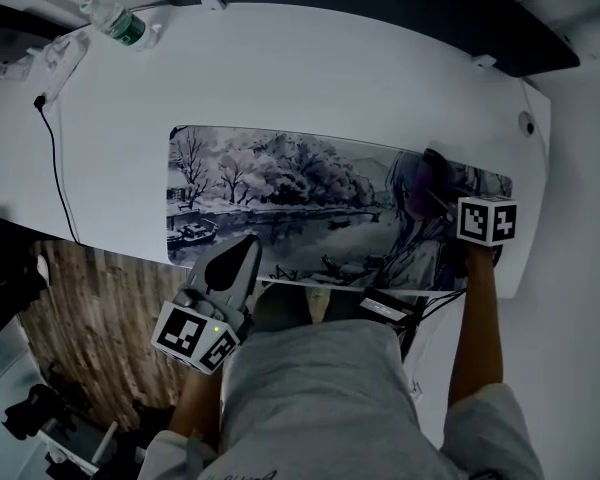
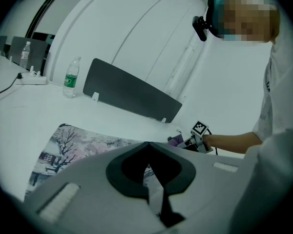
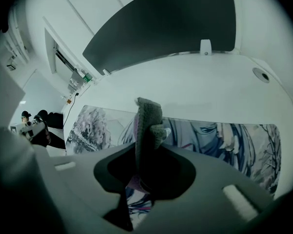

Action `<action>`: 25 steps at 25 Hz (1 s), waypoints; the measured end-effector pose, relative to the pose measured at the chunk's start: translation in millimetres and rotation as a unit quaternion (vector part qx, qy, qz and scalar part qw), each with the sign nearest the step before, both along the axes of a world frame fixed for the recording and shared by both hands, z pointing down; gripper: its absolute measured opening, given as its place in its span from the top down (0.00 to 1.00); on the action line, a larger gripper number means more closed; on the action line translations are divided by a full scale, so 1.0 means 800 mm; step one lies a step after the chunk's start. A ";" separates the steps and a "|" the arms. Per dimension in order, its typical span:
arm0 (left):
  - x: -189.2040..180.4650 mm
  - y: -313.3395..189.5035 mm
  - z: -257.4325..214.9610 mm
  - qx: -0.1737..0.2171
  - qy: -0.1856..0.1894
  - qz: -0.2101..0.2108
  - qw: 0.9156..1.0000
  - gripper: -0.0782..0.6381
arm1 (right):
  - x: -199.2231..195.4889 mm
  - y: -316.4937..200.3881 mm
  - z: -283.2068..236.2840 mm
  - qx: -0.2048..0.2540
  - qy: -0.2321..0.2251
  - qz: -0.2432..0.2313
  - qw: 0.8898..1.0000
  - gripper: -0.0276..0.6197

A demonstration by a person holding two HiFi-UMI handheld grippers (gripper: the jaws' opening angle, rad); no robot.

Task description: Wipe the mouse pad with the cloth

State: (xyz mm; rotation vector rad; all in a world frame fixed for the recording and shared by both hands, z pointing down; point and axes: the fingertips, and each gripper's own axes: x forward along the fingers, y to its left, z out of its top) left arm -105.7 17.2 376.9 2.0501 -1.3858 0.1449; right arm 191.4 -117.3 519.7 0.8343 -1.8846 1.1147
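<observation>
One mouse pad (image 1: 280,198) is laid lengthwise left to right on open surface (image 1: 330,78), the cloth (image 3: 147,121) clamped in the right claw (image 1: 435,176) at its right end, the left claw (image 1: 248,250) closed empty.

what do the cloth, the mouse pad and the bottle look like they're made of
The cloth looks like soft knitted or microfibre fabric, matte grey with some purple: it folds limply and shows a nubby texture.
The mouse pad is probably fabric-topped rubber or foam, matte: printed artwork, lying flat with no glare.
The bottle seems to be clear plastic: see-through body, green label.
</observation>
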 end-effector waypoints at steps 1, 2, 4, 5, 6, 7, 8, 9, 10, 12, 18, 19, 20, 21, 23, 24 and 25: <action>-0.008 0.004 0.001 0.000 0.000 -0.002 1.000 0.87 | -0.009 0.001 0.000 0.001 -0.001 -0.001 1.000 0.82; -0.016 0.008 0.002 -0.001 -0.001 -0.004 1.000 0.87 | -0.019 0.002 -0.001 0.001 -0.004 -0.002 1.000 0.82; -0.033 0.015 0.002 -0.001 -0.001 -0.008 1.000 0.87 | -0.038 0.005 -0.002 0.000 -0.008 -0.003 1.000 0.82; -0.042 0.018 0.002 -0.001 -0.002 -0.011 1.000 0.87 | -0.047 0.005 -0.002 0.000 -0.010 -0.005 1.000 0.82; -0.051 0.021 0.003 -0.002 -0.002 -0.014 1.000 0.87 | -0.057 0.006 -0.003 0.000 -0.011 -0.008 1.000 0.82; -0.059 0.024 0.003 -0.002 -0.003 -0.017 1.000 0.87 | -0.066 0.006 -0.003 0.001 -0.011 -0.010 1.000 0.82; -0.067 0.027 0.003 -0.002 -0.004 -0.019 1.000 0.87 | -0.076 0.007 -0.003 0.001 -0.012 -0.014 1.000 0.82; -0.075 0.029 0.003 -0.002 -0.004 -0.021 1.000 0.87 | -0.086 0.008 -0.003 0.001 -0.013 -0.017 1.000 0.82; -0.082 0.032 0.002 -0.001 -0.005 -0.023 1.000 0.87 | -0.096 0.009 -0.002 0.001 -0.014 -0.021 1.000 0.82; -0.097 0.036 0.001 0.001 -0.005 -0.028 1.000 0.87 | -0.118 0.011 -0.002 -0.001 -0.017 -0.031 0.999 0.82; -0.139 0.051 -0.001 0.002 -0.009 -0.049 0.999 0.87 | -0.183 0.017 -0.001 -0.004 -0.027 -0.063 0.998 0.82; -0.145 0.054 0.000 0.001 -0.010 -0.052 0.999 0.87 | -0.192 0.017 0.000 -0.002 -0.027 -0.069 0.997 0.82; -0.151 0.057 0.000 0.001 -0.010 -0.055 0.998 0.87 | -0.202 0.017 0.001 0.000 -0.028 -0.074 0.997 0.82; -0.157 0.060 0.000 0.001 -0.010 -0.060 0.998 0.87 | -0.213 0.017 0.000 0.000 -0.031 -0.080 0.996 0.82; -0.169 0.065 0.000 0.001 -0.010 -0.068 0.998 0.87 | -0.238 0.020 -0.003 -0.003 -0.039 -0.090 0.995 0.82; -0.174 0.068 -0.001 0.001 -0.009 -0.072 0.997 0.87 | -0.249 0.021 -0.004 -0.004 -0.041 -0.096 0.995 0.82; -0.179 0.071 0.000 0.001 -0.008 -0.075 0.997 0.87 | -0.260 0.023 -0.004 -0.005 -0.042 -0.102 0.994 0.82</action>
